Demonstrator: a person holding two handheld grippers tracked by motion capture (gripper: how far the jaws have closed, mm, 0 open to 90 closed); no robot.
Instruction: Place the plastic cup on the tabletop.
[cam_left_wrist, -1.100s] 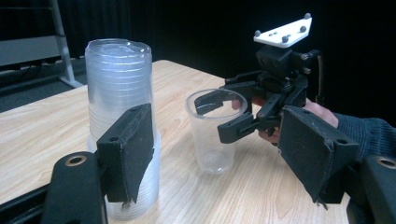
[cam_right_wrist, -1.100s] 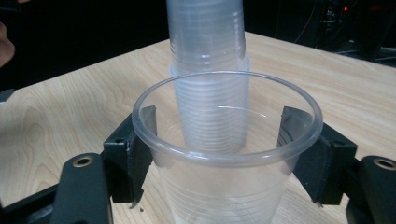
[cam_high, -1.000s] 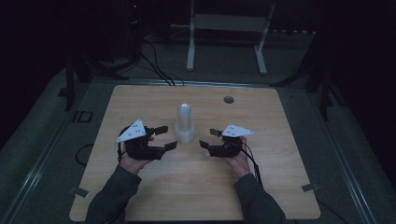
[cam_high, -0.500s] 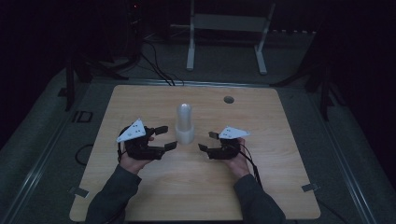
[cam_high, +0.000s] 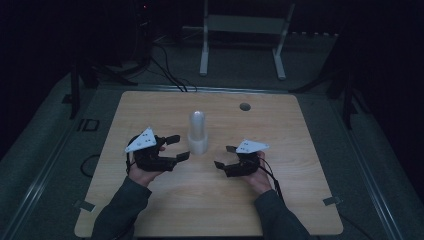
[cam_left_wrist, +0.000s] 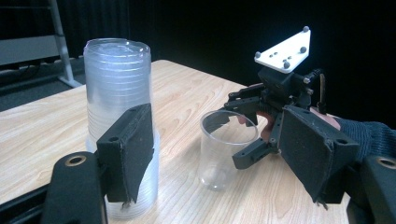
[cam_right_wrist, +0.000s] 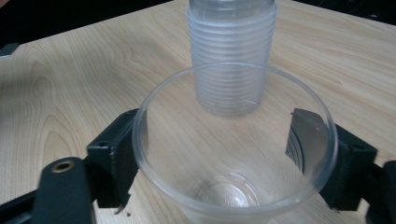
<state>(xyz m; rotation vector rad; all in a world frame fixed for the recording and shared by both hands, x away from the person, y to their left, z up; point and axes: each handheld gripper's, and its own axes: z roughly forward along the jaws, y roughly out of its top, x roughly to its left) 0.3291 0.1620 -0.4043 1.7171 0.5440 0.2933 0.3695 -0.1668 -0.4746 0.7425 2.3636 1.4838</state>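
An upside-down stack of clear plastic cups (cam_high: 197, 132) (cam_left_wrist: 119, 116) (cam_right_wrist: 231, 51) stands at the table's middle. My left gripper (cam_high: 181, 147) sits just left of the stack, open, its jaws either side of the stack's base without touching it. A single clear cup (cam_left_wrist: 226, 149) (cam_right_wrist: 233, 154) stands upright on the wood to the right of the stack. My right gripper (cam_high: 222, 156) has that cup between its jaws, which have just been opening. Its pads (cam_right_wrist: 116, 140) stand beside the cup wall without pressing on it.
The wooden table (cam_high: 150, 210) has a small round hole (cam_high: 245, 106) near its far edge. A white metal stand (cam_high: 245, 25) and cables (cam_high: 167, 75) lie on the floor beyond. Bare wood extends in front of both hands.
The right gripper's jaws have spread apart around the single cup, and the hand has drawn slightly back from the stack. The left gripper has stayed where it was.
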